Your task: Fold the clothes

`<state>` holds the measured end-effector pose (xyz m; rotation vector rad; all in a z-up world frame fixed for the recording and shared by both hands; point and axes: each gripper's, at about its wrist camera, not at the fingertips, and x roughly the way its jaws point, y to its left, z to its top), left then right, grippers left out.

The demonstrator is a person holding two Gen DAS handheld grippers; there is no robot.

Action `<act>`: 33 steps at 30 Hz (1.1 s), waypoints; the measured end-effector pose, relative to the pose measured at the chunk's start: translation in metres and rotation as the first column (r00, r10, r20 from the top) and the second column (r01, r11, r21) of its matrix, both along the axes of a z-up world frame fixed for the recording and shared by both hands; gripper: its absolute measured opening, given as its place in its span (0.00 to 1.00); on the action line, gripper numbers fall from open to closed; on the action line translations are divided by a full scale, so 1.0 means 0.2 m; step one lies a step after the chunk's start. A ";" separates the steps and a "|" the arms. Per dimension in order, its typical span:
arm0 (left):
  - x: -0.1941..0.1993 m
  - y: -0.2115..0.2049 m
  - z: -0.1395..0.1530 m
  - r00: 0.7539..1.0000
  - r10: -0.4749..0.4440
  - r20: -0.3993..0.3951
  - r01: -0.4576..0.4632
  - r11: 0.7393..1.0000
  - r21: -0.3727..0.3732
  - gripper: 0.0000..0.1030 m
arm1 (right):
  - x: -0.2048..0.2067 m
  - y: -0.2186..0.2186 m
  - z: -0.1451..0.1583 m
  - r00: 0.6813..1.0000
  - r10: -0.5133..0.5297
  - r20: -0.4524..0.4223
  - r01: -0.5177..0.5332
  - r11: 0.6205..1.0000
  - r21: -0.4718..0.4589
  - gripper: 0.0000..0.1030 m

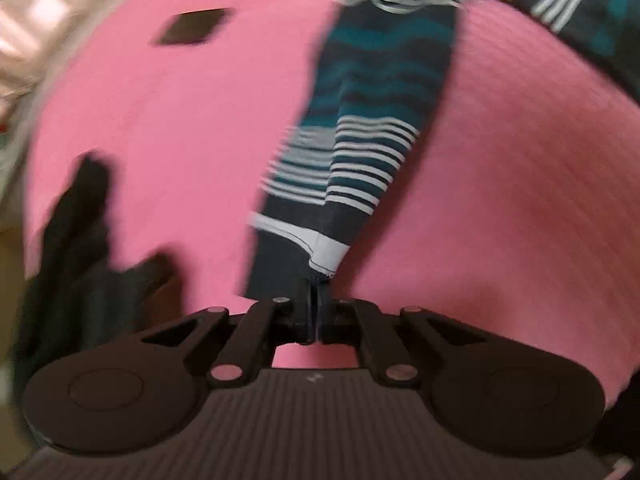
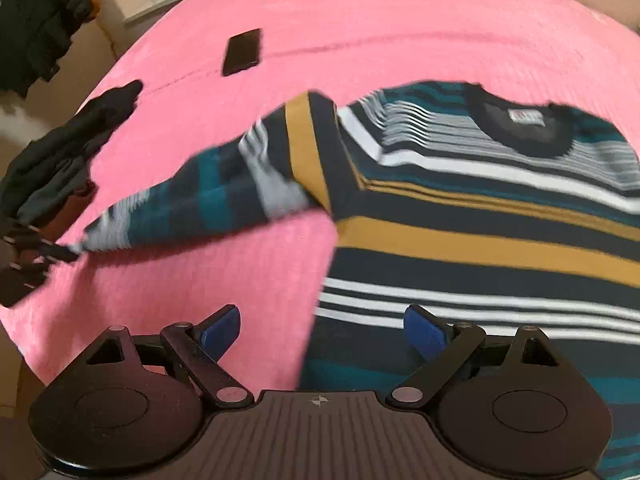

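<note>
A long-sleeved striped sweater [image 2: 480, 216] in navy, teal, white and mustard bands lies spread on the pink bed [image 2: 360, 40], round dark collar and neck label showing. One sleeve [image 1: 360, 128] stretches out sideways, lifted off the bed, its white-banded cuff [image 1: 324, 256] pinched at the end.

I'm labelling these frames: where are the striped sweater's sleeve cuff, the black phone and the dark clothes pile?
striped sweater's sleeve cuff [image 1: 326, 254], left wrist view, white band.
black phone [image 2: 241, 52], right wrist view, screen centre.
dark clothes pile [image 2: 60, 152], right wrist view, top fold.

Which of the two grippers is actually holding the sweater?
The left gripper, shut on the sleeve cuff. The right gripper is open, holding nothing.
</note>
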<state>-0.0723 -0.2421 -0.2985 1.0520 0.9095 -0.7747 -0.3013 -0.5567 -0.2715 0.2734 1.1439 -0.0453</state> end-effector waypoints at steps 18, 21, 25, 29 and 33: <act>-0.07 -0.08 0.17 0.989 0.058 -0.139 -0.065 0.997 -0.049 0.24 | -0.41 -0.30 0.28 0.899 -0.434 -0.062 0.431 0.901 -0.057 1.00; -0.12 -0.29 0.24 0.989 -0.029 -0.146 0.015 0.995 -0.096 0.28 | -0.58 -0.41 0.37 0.839 -0.542 -0.042 0.539 0.840 -0.061 1.00; -0.22 -0.54 0.34 0.980 -0.150 -0.129 0.132 0.982 -0.137 0.32 | -0.84 -0.57 0.45 0.748 -0.663 0.014 0.663 0.746 -0.062 1.00; -0.35 -0.78 0.38 0.971 -0.215 -0.106 0.201 0.970 -0.135 0.37 | -1.03 -0.82 0.48 0.677 -0.733 0.066 0.736 0.674 -0.067 1.00; -0.49 -1.03 0.37 0.973 -0.212 -0.088 0.204 0.974 -0.099 0.37 | -1.08 -1.16 0.46 0.722 -0.680 0.127 0.691 0.714 -0.112 0.99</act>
